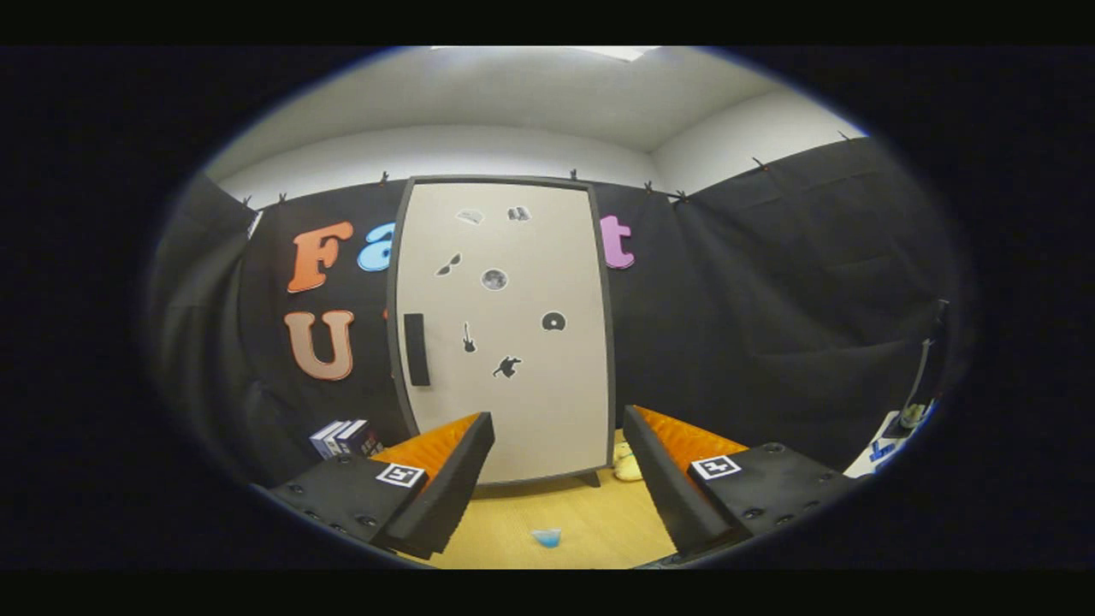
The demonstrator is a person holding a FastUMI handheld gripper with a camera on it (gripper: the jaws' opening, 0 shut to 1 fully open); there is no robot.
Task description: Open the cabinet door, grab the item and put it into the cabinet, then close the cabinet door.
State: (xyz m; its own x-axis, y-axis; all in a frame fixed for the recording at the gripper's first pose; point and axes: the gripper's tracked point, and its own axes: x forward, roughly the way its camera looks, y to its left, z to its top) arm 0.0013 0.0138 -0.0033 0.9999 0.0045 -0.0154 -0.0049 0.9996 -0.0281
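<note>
The wooden worktop carries a tall cabinet standing upright on short feet. A small blue item lies ahead of the fingers, a pale soft object sits beside the cabinet's right foot, and books lie left of it.

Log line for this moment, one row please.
stage: approach | cabinet door: closed | handle: untouched | gripper: open, holding nothing | blue item: on table, between fingers
</note>
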